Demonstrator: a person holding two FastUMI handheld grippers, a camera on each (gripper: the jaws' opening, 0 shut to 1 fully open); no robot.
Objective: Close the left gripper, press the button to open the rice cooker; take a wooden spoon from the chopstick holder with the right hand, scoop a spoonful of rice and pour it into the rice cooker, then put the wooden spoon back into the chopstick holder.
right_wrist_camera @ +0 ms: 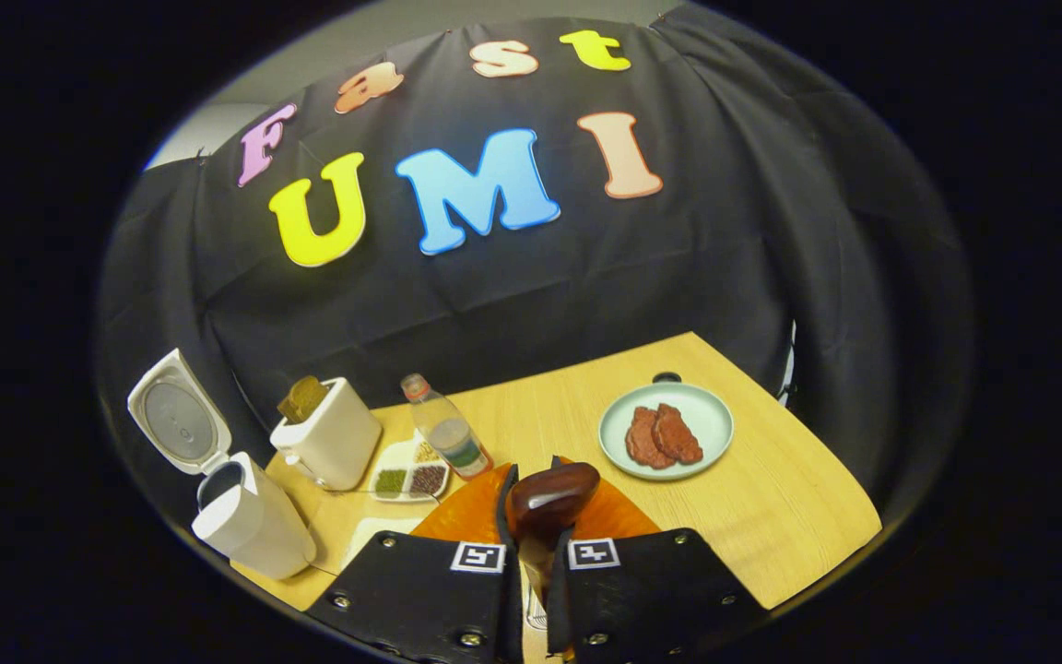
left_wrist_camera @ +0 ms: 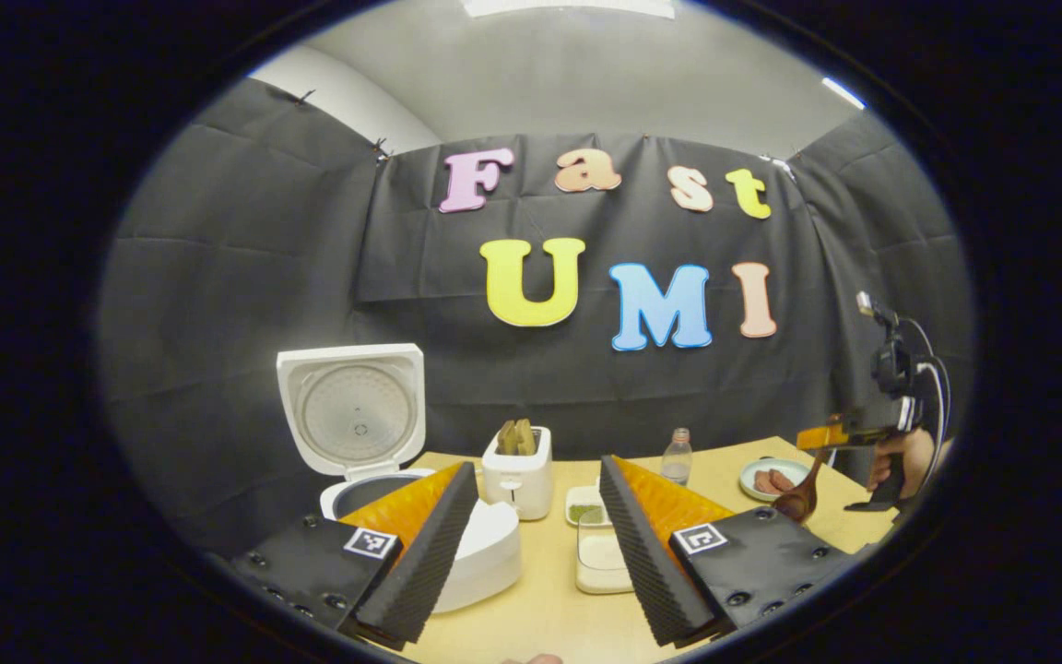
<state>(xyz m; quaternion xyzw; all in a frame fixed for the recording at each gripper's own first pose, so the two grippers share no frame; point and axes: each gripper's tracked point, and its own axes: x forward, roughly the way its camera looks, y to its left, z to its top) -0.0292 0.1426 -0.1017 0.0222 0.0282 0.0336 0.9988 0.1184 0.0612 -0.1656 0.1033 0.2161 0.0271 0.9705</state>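
Observation:
The white rice cooker (left_wrist_camera: 485, 553) stands at the left with its lid (left_wrist_camera: 356, 415) raised upright. My left gripper (left_wrist_camera: 536, 466) is open, its fingers spread wide just in front of the cooker and nothing between them. A clear tub of white rice (left_wrist_camera: 600, 553) sits on the table between those fingers. At the far right, a hand (left_wrist_camera: 904, 456) holds my right gripper (left_wrist_camera: 840, 438) above the table. In the right gripper view, the right gripper (right_wrist_camera: 533, 480) is shut on a dark wooden spoon (right_wrist_camera: 549, 498), bowl pointing forward. The open rice cooker (right_wrist_camera: 250, 526) is far to its left.
A white toaster (right_wrist_camera: 333, 443) with bread stands behind the cooker. Beside it are a divided dish of beans (right_wrist_camera: 407, 475) and a small bottle (right_wrist_camera: 448, 433). A pale plate (right_wrist_camera: 711, 406) with meat slices lies at the right on the wooden table (right_wrist_camera: 771, 516).

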